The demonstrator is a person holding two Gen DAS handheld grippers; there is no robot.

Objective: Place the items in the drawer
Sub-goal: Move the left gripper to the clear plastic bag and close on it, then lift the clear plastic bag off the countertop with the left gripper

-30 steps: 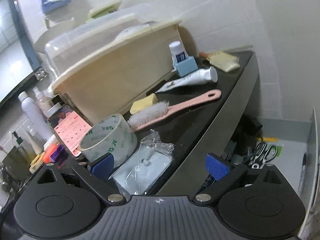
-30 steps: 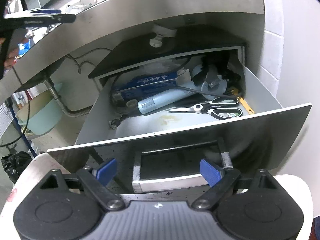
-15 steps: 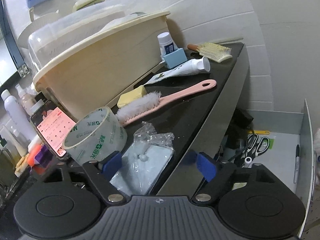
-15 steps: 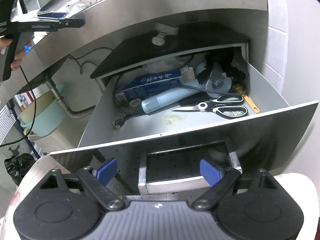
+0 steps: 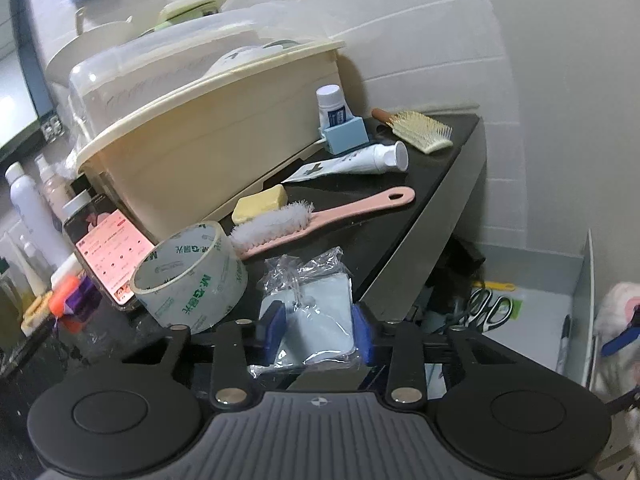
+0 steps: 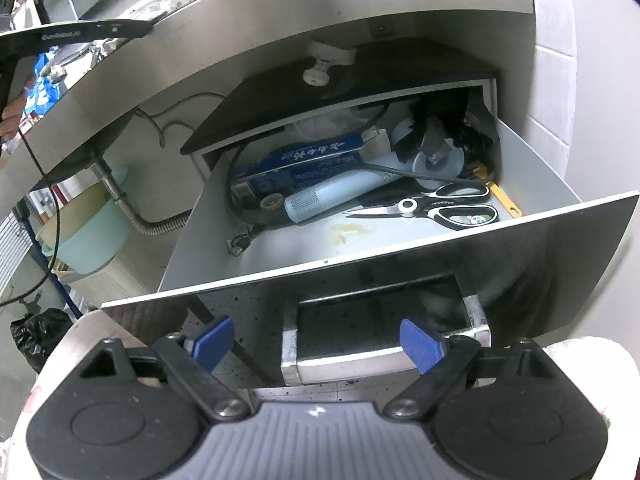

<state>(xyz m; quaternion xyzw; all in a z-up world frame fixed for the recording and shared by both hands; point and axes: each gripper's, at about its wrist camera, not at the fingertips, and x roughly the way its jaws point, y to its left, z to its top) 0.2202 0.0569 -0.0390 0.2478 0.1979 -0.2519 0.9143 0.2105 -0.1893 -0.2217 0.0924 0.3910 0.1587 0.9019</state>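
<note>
My left gripper (image 5: 318, 330) is shut on a clear plastic packet (image 5: 314, 312) with a pale blue item inside, at the front edge of the black counter (image 5: 360, 236). A tape roll (image 5: 188, 280), a pink brush (image 5: 320, 216), a soap bar (image 5: 260, 204), a toothpaste tube (image 5: 352, 162) and a hairbrush (image 5: 420, 130) lie on the counter. The drawer (image 6: 400, 236) stands open below; its inside also shows in the left wrist view (image 5: 536, 312). My right gripper (image 6: 316, 346) is open and empty in front of the drawer's metal handle (image 6: 384, 360).
The drawer holds scissors (image 6: 444, 208), a blue box (image 6: 304, 164), a pale blue tube (image 6: 332, 196) and cables. A cream lidded bin (image 5: 208, 136), a phone (image 5: 112, 256) and bottles (image 5: 32, 208) crowd the counter. A marker (image 5: 564, 340) lies in the drawer.
My left gripper has closed its fingers onto the plastic packet. The right gripper has drawn back slightly from the drawer front and stays open.
</note>
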